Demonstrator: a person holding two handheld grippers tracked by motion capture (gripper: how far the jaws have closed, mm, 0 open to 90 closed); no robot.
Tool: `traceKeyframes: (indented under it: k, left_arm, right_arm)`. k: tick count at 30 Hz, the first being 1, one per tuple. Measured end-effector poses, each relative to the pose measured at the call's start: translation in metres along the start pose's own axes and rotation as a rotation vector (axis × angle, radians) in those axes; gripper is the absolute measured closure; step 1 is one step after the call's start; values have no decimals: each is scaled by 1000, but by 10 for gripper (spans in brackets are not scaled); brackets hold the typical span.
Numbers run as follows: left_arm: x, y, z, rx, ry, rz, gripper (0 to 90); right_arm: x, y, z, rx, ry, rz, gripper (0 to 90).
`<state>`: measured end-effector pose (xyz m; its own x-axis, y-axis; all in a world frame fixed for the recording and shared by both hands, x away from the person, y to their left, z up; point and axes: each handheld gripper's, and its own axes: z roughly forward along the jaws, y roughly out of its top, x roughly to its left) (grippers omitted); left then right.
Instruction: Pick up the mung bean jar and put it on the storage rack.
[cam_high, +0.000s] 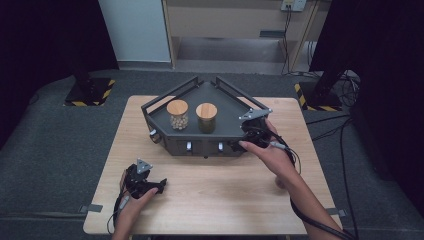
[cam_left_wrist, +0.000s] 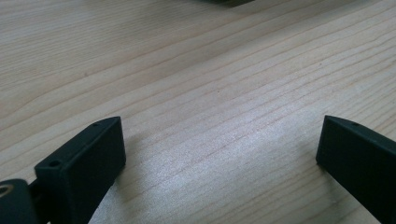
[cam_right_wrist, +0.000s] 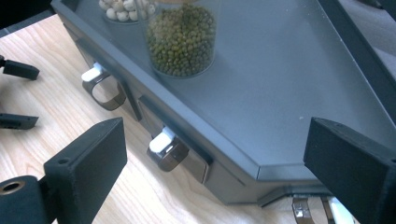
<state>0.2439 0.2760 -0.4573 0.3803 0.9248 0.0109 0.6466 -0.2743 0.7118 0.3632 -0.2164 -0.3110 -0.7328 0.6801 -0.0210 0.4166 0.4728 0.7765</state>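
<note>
High view first: we see a dark grey, wedge-shaped organizer (cam_high: 227, 112) sitting on the far half of a light wooden table (cam_high: 210, 195). It has a flat top deck fenced by thin rails that meet in a point at the back, and a straight front face that holds small drawers. Each drawer carries a metal loop handle with a white tab; the right gripper view shows the nearer drawer handle (cam_right_wrist: 167, 150) and a second handle (cam_right_wrist: 102, 86) further along the same front.

Two clear jars with round wooden lids stand side by side on the deck. The left jar (cam_high: 177, 115) holds pale round beads or beans, and the green-bean jar (cam_high: 206, 118) holds small green beans, seen close in the right gripper view (cam_right_wrist: 182, 39).

Our right gripper (cam_high: 248, 134) is at the organizer's front right corner, with its grey plate above the rail end. In the right gripper view (cam_right_wrist: 212, 154) its jaws stand wide apart, one on each side of that corner, with nothing pressed between them and the nearer drawer handle lying just ahead of the left jaw.

Our left gripper (cam_high: 159, 185) rests low over the near left part of the table, well apart from the organizer. Its own view (cam_left_wrist: 219, 144) shows the jaws spread wide over bare wood grain, holding nothing.
</note>
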Motion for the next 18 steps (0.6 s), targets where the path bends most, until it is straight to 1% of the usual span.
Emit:
traceKeyframes:
  k: [10, 18]
  left_arm:
    - [0, 0, 0, 0, 0, 0, 0]
    - [0, 0, 0, 0, 0, 0, 0]
  right_arm:
    - [-2, -12, -11, 14, -1, -2, 60]
    - [-2, -15, -20, 24, 1, -11, 60]
